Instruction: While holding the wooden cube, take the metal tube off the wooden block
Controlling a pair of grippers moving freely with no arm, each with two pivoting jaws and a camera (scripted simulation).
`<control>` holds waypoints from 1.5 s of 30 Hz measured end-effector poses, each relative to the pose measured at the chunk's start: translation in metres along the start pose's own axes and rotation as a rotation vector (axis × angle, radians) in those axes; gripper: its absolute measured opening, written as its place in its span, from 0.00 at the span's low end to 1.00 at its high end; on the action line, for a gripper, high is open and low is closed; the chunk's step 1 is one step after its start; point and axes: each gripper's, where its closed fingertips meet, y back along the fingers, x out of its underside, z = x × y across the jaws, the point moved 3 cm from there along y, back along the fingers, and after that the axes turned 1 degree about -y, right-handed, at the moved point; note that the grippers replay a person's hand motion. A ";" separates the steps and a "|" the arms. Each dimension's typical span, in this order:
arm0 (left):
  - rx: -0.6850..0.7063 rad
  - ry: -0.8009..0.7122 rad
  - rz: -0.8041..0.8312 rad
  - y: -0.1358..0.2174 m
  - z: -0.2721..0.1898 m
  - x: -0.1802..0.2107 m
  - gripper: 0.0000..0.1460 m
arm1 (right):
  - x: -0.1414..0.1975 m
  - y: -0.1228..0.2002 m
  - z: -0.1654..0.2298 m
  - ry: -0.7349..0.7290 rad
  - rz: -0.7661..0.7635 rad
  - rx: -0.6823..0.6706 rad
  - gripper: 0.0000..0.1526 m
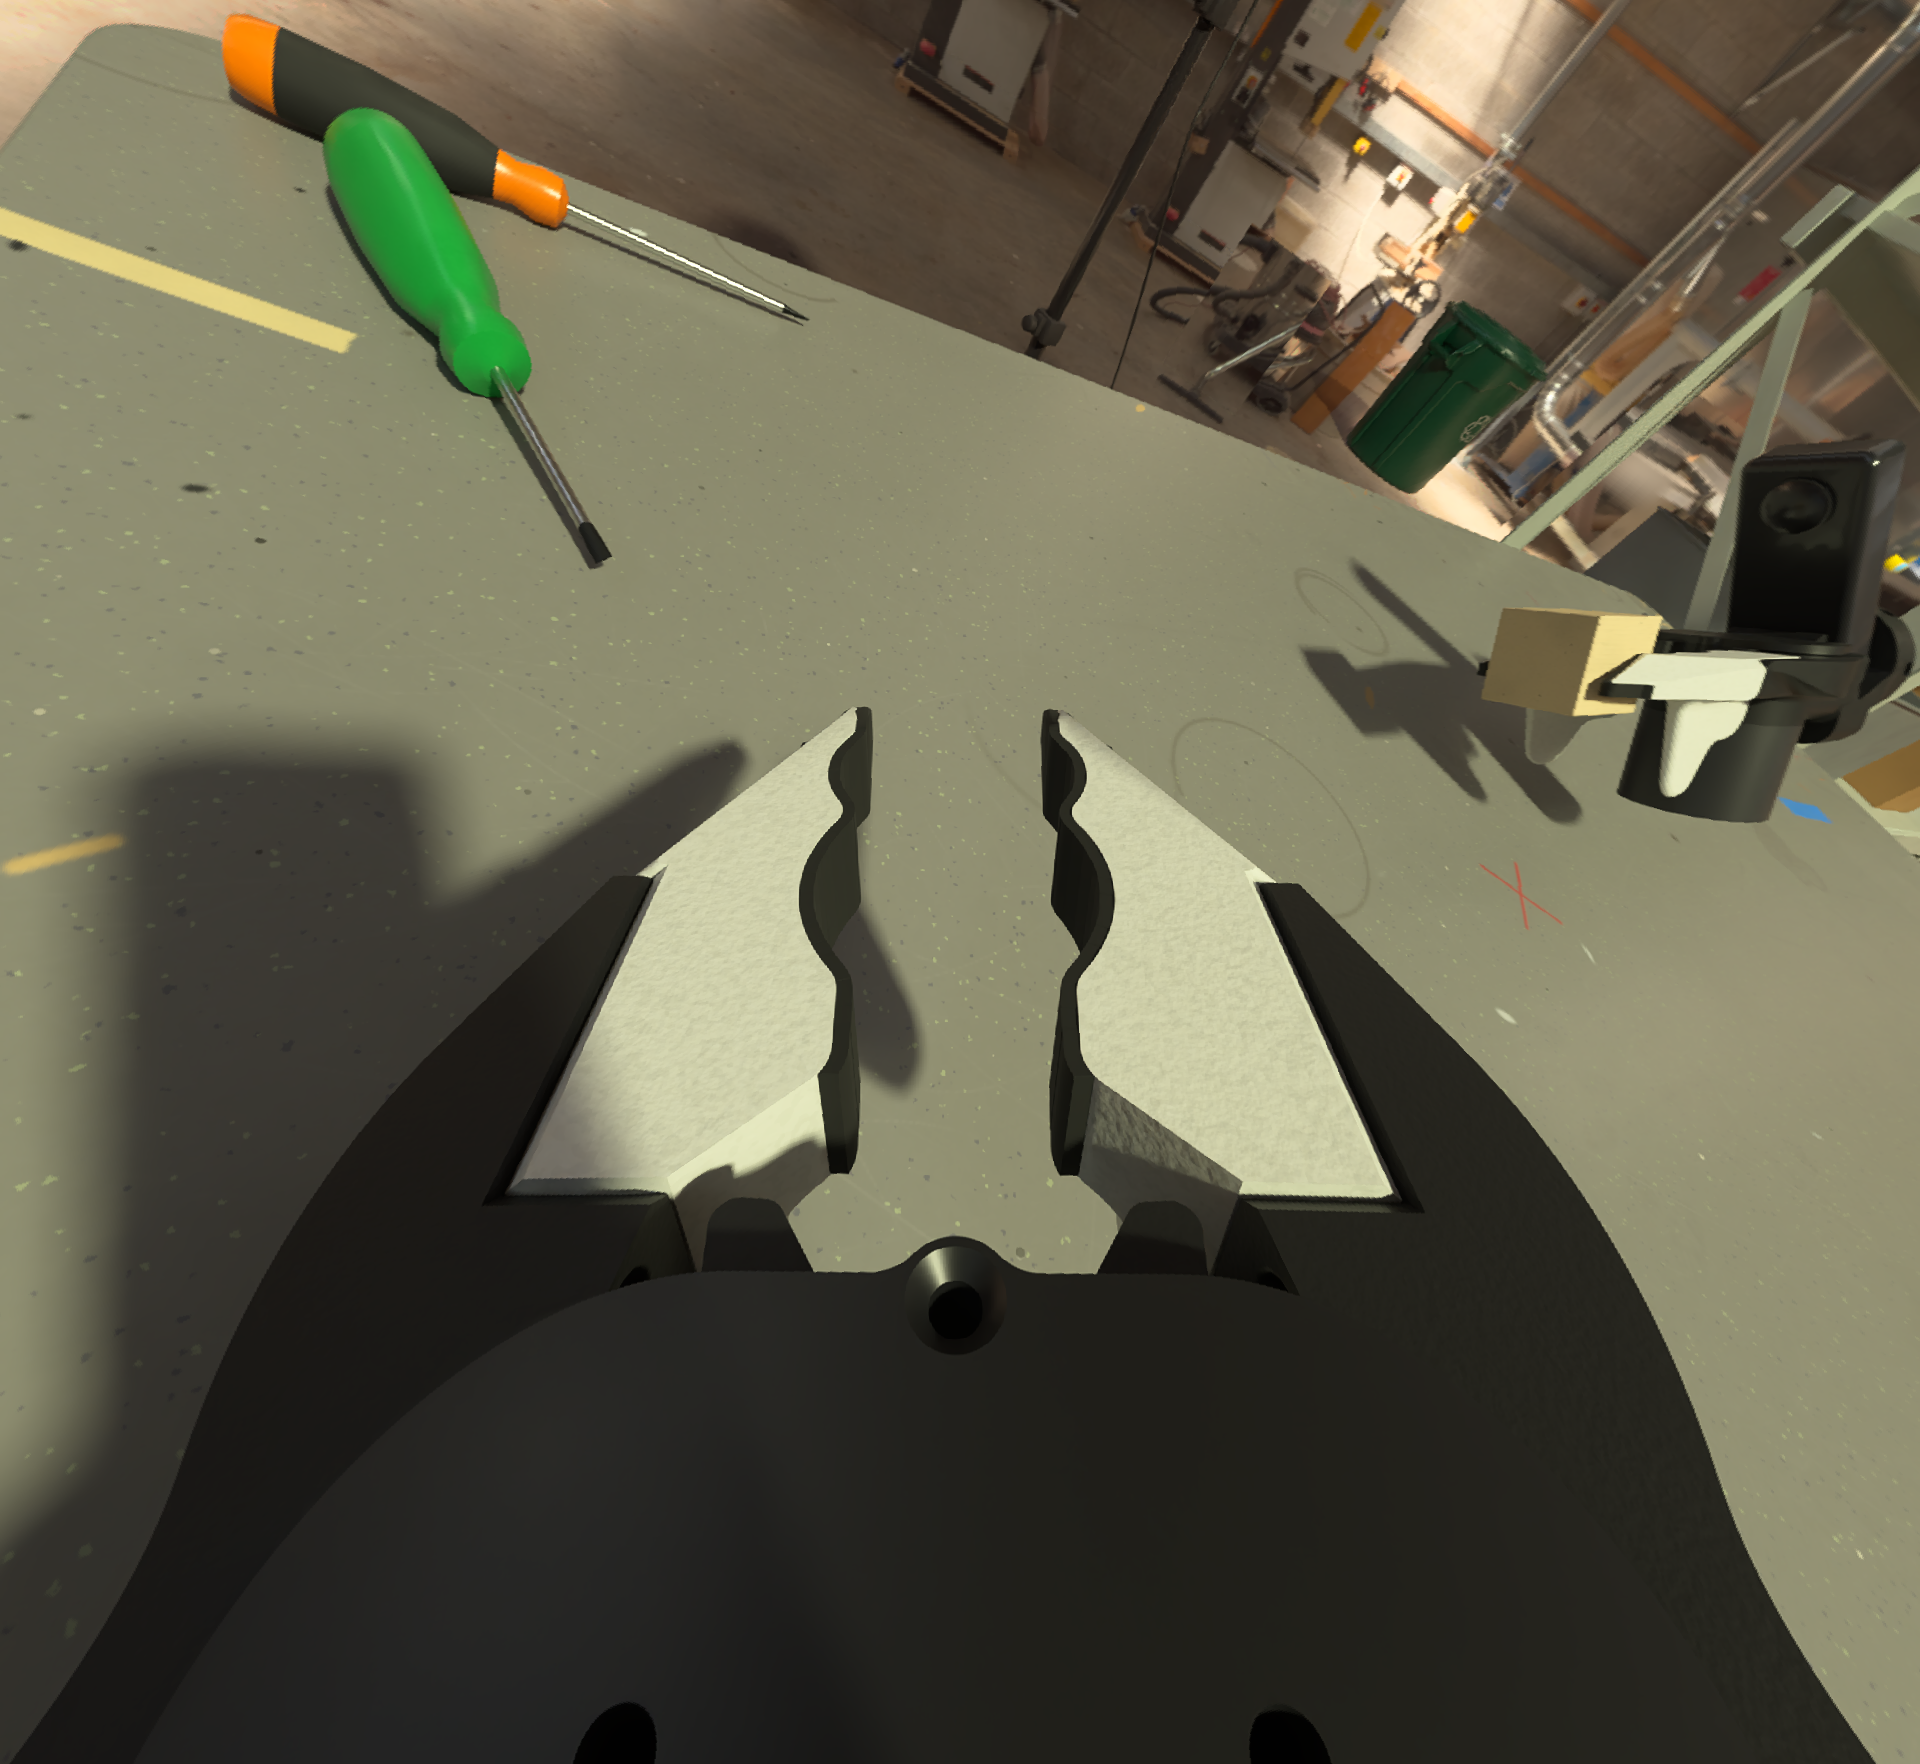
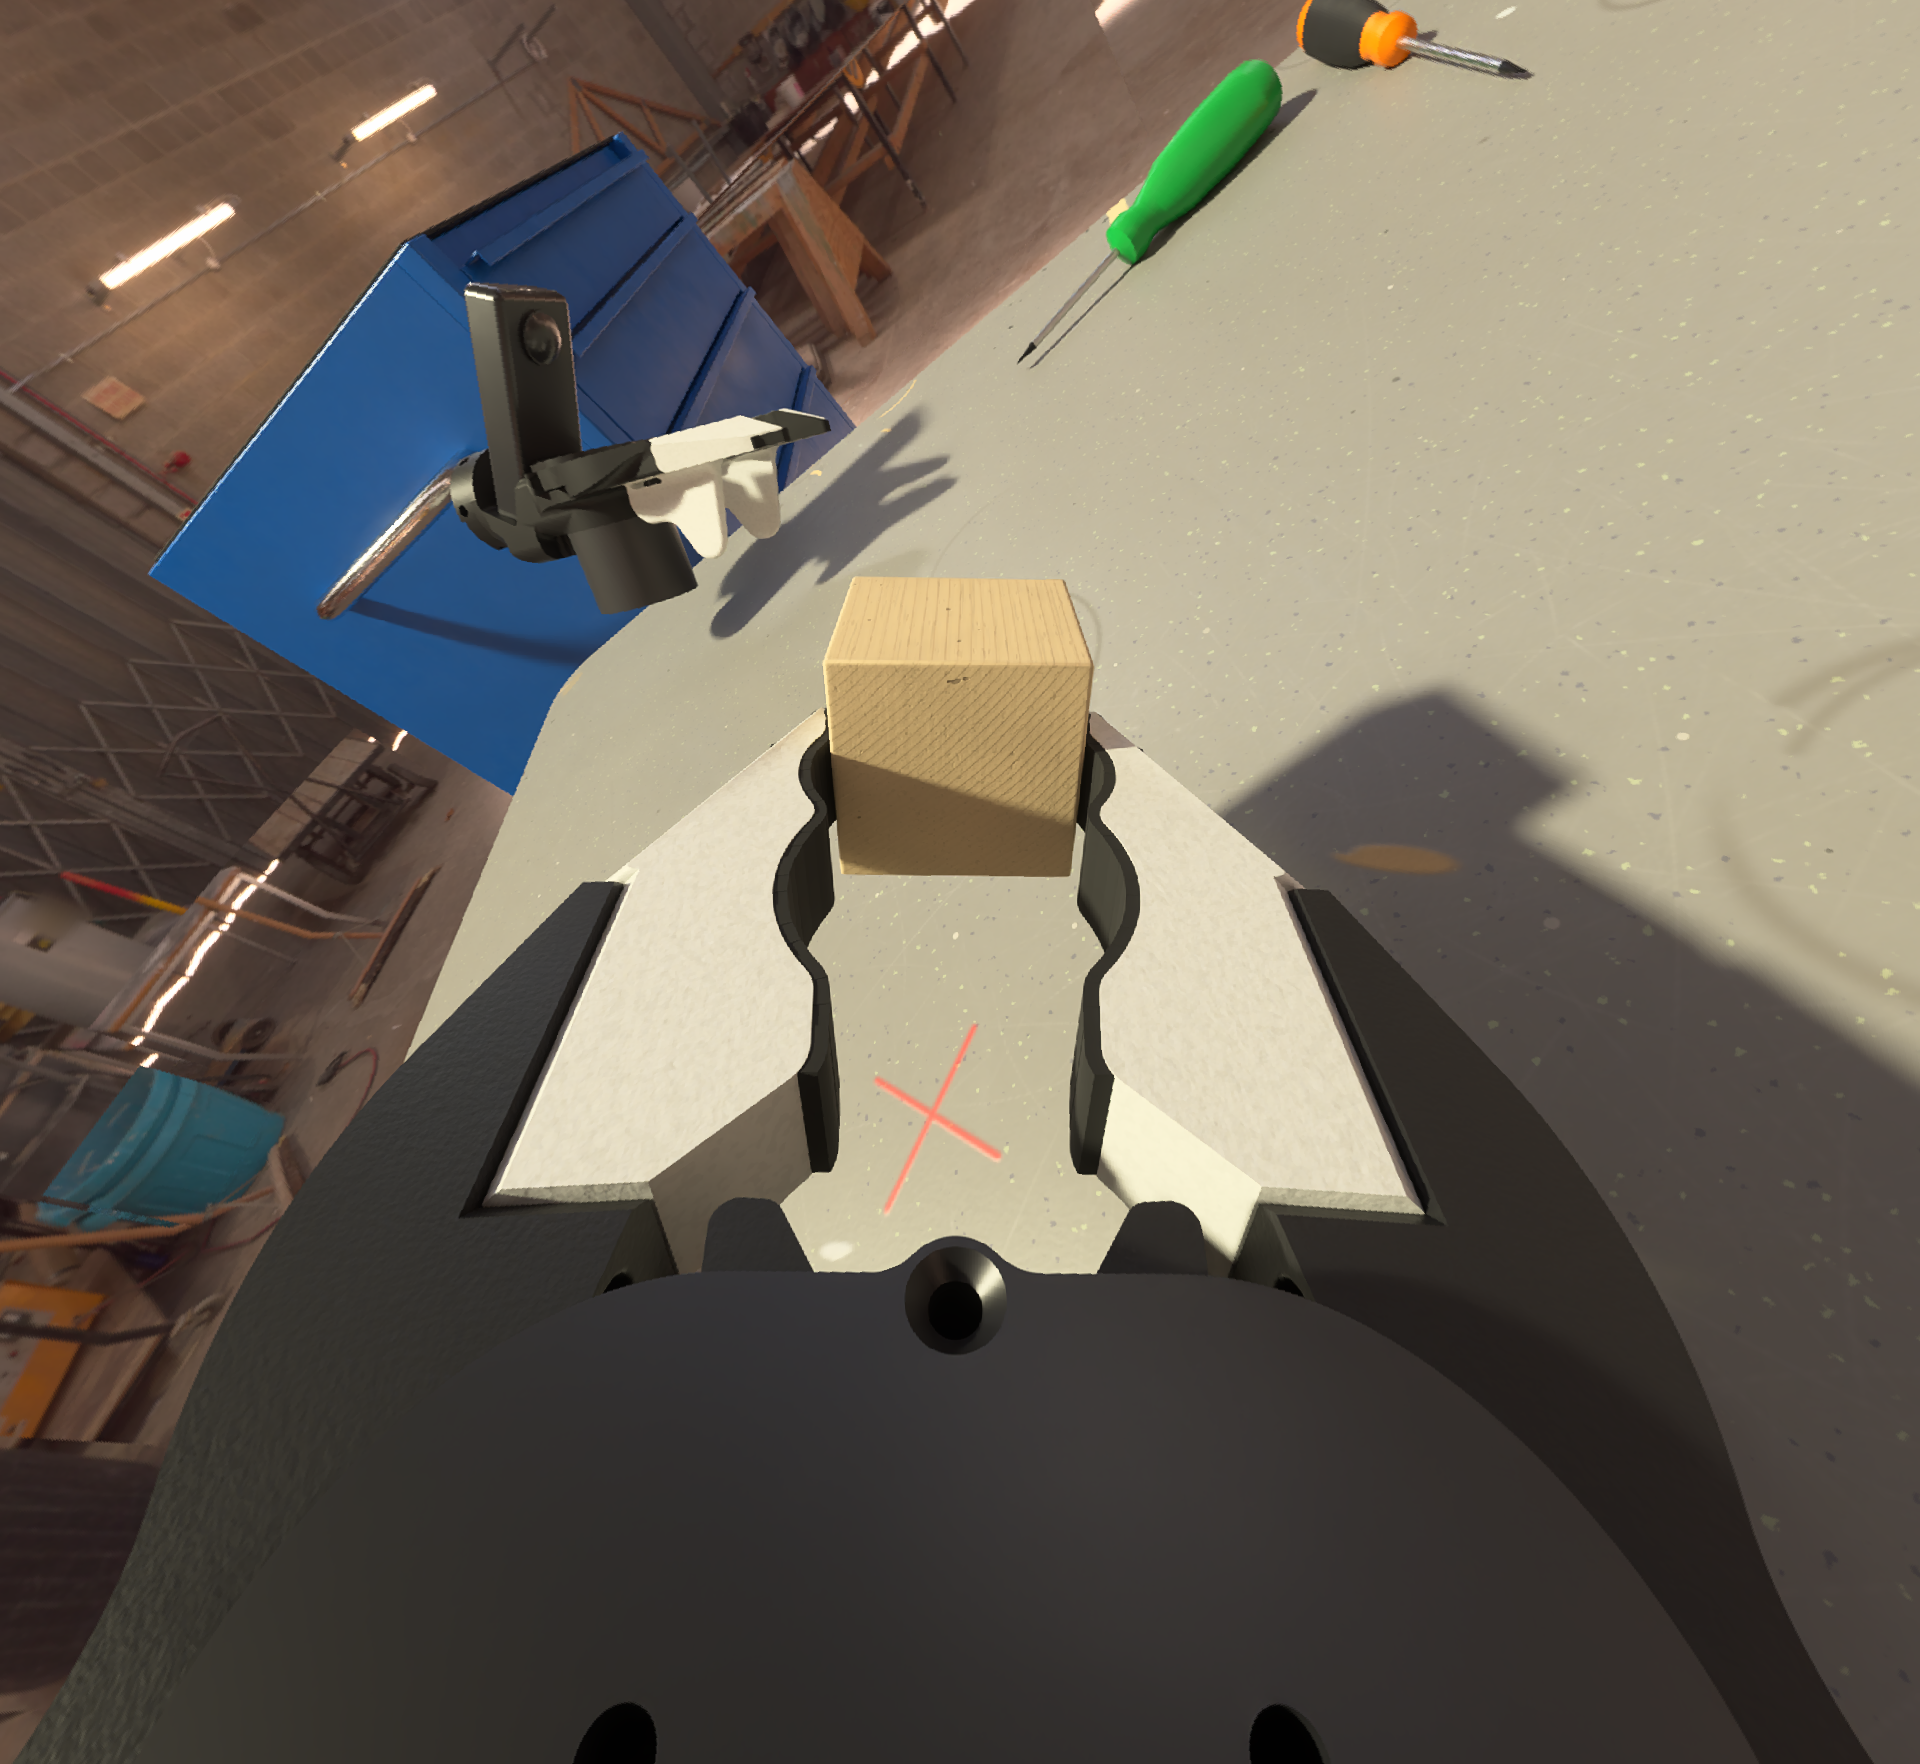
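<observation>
My right gripper (image 2: 958, 746) is shut on the wooden cube (image 2: 956, 706) and holds it at the fingertips, a little above the grey table (image 2: 1455, 571). The cube (image 1: 1558, 660) and the right gripper (image 1: 1626, 680) also show at the far right of the left wrist view. My left gripper (image 1: 956, 727) is open and empty, hovering over the table; it shows from the side in the right wrist view (image 2: 800, 431), near the table's edge. A shiny metal rod (image 2: 384, 561) sticks out behind its body. I see no wooden block.
A green screwdriver (image 1: 426, 260) and an orange-and-black screwdriver (image 1: 384, 114) lie together at the table's far corner. A red cross mark (image 2: 935, 1117) lies on the table under my right gripper. A yellow tape strip (image 1: 177, 280) is at the left. A blue cabinet (image 2: 343, 509) stands beyond the table.
</observation>
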 end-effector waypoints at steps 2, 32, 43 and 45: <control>-0.013 -0.004 0.004 -0.001 0.001 0.000 0.22 | 0.000 0.001 0.001 0.006 -0.002 -0.006 0.29; -0.033 -0.066 -0.006 0.000 -0.004 -0.001 0.23 | -0.001 0.004 0.003 0.023 -0.031 0.011 0.29; 0.026 -0.560 0.168 -0.075 -0.143 -0.073 0.25 | 0.013 0.004 0.029 0.074 0.047 -0.160 0.29; 0.079 -0.642 0.219 -0.105 -0.179 -0.083 0.25 | 0.019 0.008 0.038 0.087 0.063 -0.206 0.29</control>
